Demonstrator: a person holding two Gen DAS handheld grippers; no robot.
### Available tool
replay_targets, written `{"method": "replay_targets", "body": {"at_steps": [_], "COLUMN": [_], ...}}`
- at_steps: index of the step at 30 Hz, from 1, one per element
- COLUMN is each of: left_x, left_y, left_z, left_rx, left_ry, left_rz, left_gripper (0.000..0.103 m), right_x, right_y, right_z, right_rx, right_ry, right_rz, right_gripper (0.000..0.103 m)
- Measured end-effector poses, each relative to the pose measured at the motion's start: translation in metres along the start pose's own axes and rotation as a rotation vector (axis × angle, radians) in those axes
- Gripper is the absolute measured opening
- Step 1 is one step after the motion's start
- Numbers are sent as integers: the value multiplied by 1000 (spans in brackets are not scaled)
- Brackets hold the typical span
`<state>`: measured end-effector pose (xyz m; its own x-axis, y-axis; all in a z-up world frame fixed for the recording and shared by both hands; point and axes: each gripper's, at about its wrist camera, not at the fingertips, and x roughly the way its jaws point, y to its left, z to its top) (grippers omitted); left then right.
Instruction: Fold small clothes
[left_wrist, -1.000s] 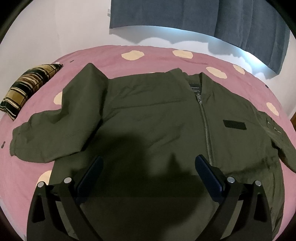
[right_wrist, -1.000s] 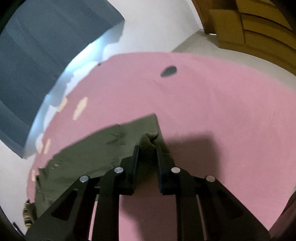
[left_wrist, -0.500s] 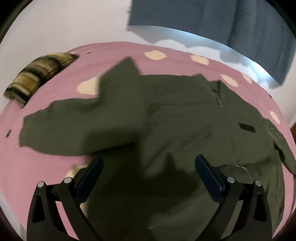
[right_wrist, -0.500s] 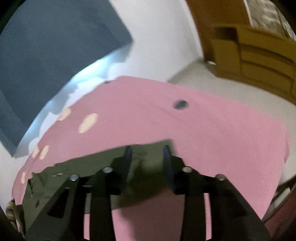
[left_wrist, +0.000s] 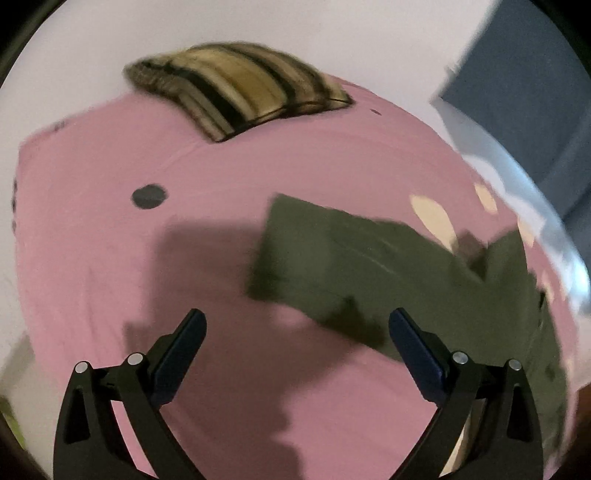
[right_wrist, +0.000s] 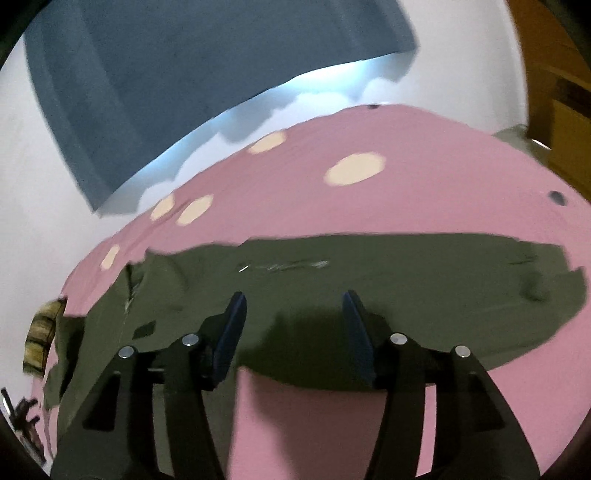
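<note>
I see the olive jacket (right_wrist: 369, 280) lying flat on the bed (right_wrist: 424, 184), which has a pink sheet with cream spots. My right gripper (right_wrist: 293, 314) hangs just above one sleeve (right_wrist: 461, 280); its fingers (right_wrist: 232, 325) are opening, with nothing pinched between them. My left gripper (left_wrist: 295, 339) has its fingers (left_wrist: 183, 347) spread wide over bare sheet, the other sleeve end (left_wrist: 295, 251) lying just ahead of them. A striped pillow (left_wrist: 240, 85) sits at the bed's far edge.
</note>
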<state>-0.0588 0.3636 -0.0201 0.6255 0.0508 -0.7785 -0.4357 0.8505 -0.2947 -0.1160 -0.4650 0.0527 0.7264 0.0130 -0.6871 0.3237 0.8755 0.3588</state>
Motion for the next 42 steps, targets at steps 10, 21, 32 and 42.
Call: {"method": "replay_targets", "body": {"at_steps": [10,21,32,42], "left_x": [46,46,-7,20], "left_y": [7,-47,-40,35], "left_z": [27,15,44,74], "left_rx": [-7,278,216,107], "left_ry": [104,64,-102,-120], "left_rz": [-149,113,293,516], "left_gripper": [98,47,8,0], "right_x": [36,47,37,46], "right_y": [52,62,52,40], "right_z": [-23,-40,-38,-37], "right_rx": [-42,-25,7,18], "right_ry": [86,119,82,106], "right_rz": [66,75,69,44], "right_gripper": [58,59,58,58]}}
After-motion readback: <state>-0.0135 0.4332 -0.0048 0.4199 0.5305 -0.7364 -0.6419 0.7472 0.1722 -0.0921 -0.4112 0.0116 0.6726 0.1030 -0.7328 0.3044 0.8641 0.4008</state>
